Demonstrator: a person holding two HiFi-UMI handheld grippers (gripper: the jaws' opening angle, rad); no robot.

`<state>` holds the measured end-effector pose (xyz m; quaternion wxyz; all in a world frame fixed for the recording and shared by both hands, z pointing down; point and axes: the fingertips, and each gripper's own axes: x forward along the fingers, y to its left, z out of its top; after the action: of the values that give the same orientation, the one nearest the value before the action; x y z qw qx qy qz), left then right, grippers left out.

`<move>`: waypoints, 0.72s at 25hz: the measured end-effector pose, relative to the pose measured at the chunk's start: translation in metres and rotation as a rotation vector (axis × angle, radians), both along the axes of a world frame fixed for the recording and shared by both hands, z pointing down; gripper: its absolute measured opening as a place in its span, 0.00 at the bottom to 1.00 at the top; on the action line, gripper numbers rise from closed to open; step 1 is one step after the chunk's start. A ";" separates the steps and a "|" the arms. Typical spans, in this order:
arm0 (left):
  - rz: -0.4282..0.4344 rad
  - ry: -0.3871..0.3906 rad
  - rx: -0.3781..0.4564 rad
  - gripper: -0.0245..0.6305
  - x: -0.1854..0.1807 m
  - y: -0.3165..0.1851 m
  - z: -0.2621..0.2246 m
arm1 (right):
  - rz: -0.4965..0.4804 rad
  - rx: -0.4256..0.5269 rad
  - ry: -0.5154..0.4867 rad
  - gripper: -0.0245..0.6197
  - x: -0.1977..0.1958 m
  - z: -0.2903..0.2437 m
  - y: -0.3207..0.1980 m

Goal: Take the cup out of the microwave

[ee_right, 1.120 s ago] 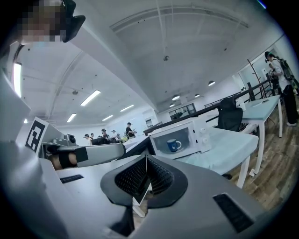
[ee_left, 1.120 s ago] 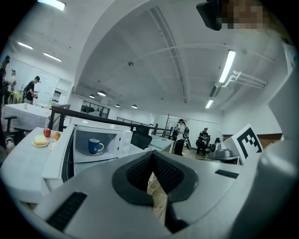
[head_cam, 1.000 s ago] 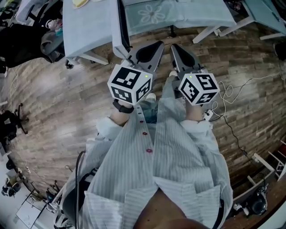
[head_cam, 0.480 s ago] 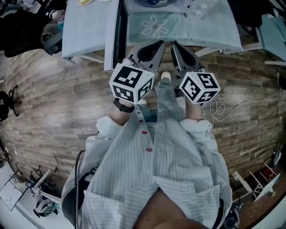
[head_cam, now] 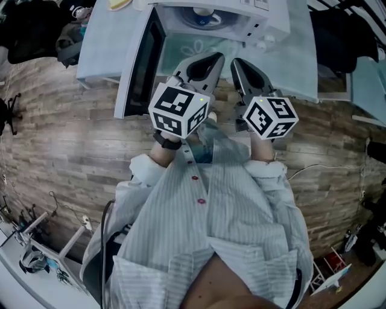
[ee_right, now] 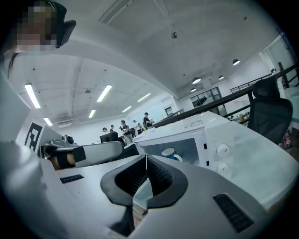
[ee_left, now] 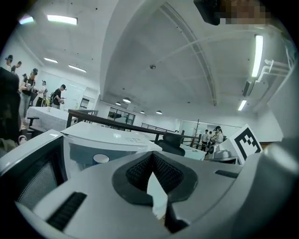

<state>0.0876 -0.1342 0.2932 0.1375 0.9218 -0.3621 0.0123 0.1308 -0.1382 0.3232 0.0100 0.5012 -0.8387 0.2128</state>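
A white microwave point(head_cam: 241, 15) stands on a table with a pale blue cloth point(head_cam: 289, 66), its door point(head_cam: 142, 60) swung open to the left. Inside sits a blue and white cup point(head_cam: 202, 16), also seen in the left gripper view as the cup point(ee_left: 100, 158) and in the right gripper view as the cup point(ee_right: 169, 153) with its handle to the right. My left gripper point(head_cam: 217, 57) and right gripper point(head_cam: 236, 62) hang side by side over the table's near edge, short of the microwave. Both are shut and empty, as shown by the left gripper point(ee_left: 152, 158) and right gripper point(ee_right: 146, 158).
The open door sticks out past the table's front edge on the left. Control knobs point(ee_right: 223, 149) are on the microwave's right side. A yellow item point(head_cam: 120, 3) lies on the table's far left. A black chair point(ee_right: 268, 112) stands to the right; several people stand far off.
The table has drawn closer and the microwave with its cup has come into view at the top. Both grippers stay shut, side by side, moving forward together.
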 end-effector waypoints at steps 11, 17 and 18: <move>-0.113 -0.008 -0.015 0.05 0.016 -0.054 0.009 | -0.093 -0.013 -0.009 0.09 0.022 0.002 -0.053; -0.137 -0.020 -0.037 0.05 0.004 -0.088 0.016 | -0.117 -0.026 -0.015 0.09 0.010 0.003 -0.083; -0.138 -0.024 -0.041 0.05 0.001 -0.094 0.018 | -0.120 -0.028 -0.017 0.09 0.008 0.002 -0.088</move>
<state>0.0889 -0.2278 0.3112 0.1525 0.8915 -0.4260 0.0211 0.1387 -0.2264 0.3257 0.0229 0.4480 -0.8642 0.2279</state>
